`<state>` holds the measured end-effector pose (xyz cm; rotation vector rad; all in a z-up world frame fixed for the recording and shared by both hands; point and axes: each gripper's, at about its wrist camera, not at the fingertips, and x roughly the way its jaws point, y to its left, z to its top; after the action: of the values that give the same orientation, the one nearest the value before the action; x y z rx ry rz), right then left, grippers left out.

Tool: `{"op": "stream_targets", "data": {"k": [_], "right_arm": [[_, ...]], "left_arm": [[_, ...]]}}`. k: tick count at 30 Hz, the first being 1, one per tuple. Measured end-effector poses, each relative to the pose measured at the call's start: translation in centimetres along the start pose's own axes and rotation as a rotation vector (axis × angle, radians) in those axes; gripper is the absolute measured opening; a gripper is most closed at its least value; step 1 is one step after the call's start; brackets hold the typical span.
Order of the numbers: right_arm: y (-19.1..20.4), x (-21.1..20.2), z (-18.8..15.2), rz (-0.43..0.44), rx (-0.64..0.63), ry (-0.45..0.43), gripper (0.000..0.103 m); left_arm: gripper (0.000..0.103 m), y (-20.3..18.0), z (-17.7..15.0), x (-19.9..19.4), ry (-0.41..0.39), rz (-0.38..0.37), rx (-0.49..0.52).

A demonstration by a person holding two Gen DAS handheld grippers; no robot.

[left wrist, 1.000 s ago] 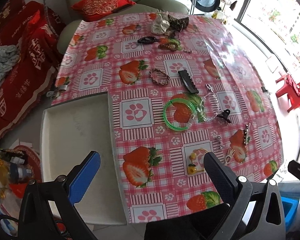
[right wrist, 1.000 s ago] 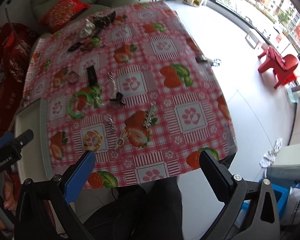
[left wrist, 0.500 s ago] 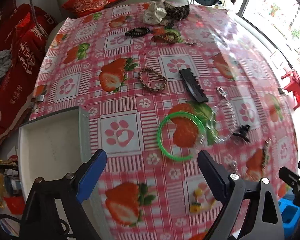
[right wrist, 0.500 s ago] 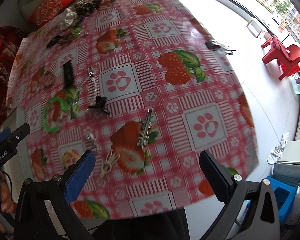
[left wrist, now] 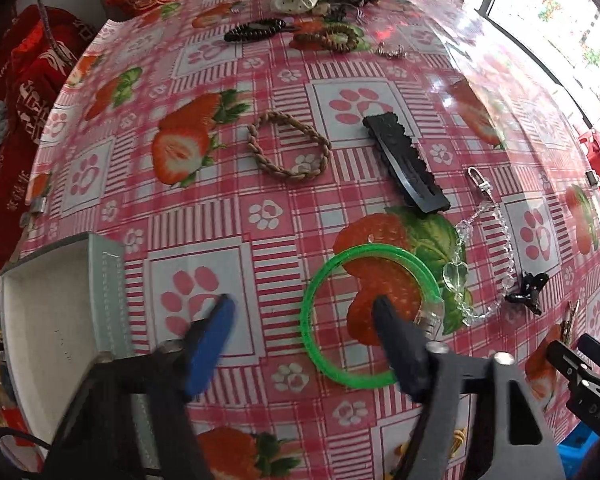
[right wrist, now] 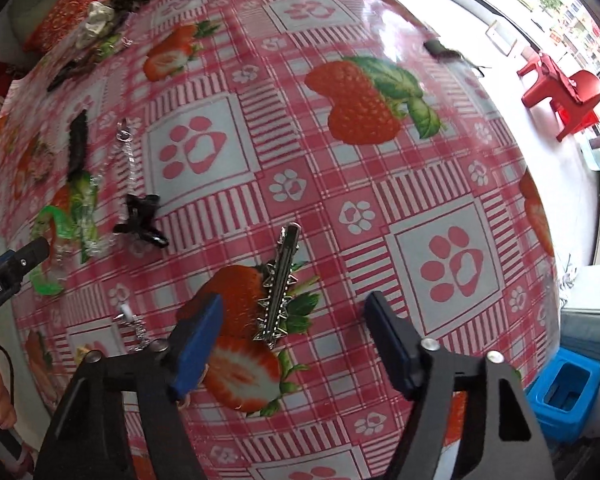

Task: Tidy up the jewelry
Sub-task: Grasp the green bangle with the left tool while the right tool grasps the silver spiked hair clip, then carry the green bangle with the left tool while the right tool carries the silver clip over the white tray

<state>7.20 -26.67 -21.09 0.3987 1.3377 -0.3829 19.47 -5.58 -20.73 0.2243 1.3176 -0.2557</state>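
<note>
Both tools have dropped close to the surface [left wrist: 284, 208], a pink strawberry-print cloth, since a second ago, when each looked down on the whole spread from well above. Now each view is filled by a single piece of jewelry.

The left tool [left wrist: 304, 306] straddles one side of the green bangle [left wrist: 312, 344], which lies flat on a printed strawberry. Its black finger [left wrist: 396, 344] sits inside the ring; its blue finger [left wrist: 212, 344] is outside, well clear of the band. The jaws have just been closing and are now part open. The near-left band lies between them, but neither pad presses on it, so nothing is held.

The right tool [right wrist: 296, 320] hangs over the silver spiked hair clip [right wrist: 278, 288], which lies between its fingers, nearer the blue one. These jaws have also just been closing, are part open, and grip nothing yet.

The open white box [left wrist: 52, 320] sits at the surface's left edge, just beside the left tool. Other pieces lie untouched farther off: a braided bracelet [left wrist: 288, 148], a black clip [left wrist: 406, 168], a crystal chain [left wrist: 484, 248] and a small black claw clip [left wrist: 526, 286].

This looks like the start of two pickups at once. No piece can be seen in the box, so the sorting appears barely begun.
</note>
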Motion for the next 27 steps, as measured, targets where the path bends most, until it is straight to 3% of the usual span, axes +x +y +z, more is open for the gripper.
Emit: {"op": "stream_targets", "data": {"k": [4,7,10,12,18,27], "right_arm": [[0.9,0.0,0.0,-0.009,-0.032,-0.03,0.069],[1.6,0.0,0.1,-0.007,-0.051,-0.039,0.063],[2.0,-0.3,0.1,0.001,-0.052,-0.04,0.047],[2.1,-0.4,0.3,0.009,-0.064,-0.04,0.023],[1.4,-0.6,0.8,0.02,-0.092,-0.032,0.019],[-0.9,-2.0,2.2,0.123,-0.08,-0.027,0.019]], "left_arm": [[0.071,-0.2,0.2,0.2,-0.007,-0.006,-0.003],[0.059,-0.6,0.2,0.1,-0.008,-0.024,0.01],[0.038,-1.2,0.1,-0.2,-0.015,-0.037,0.026],[0.014,-1.4,0.0,-0.3,-0.015,-0.043,0.03],[0.013,-1.3,-0.2,-1.2,-0.01,-0.079,-0.015],[0.013,0.2,-0.7,-3.8,-0.038,-0.105,-0.092]]}}
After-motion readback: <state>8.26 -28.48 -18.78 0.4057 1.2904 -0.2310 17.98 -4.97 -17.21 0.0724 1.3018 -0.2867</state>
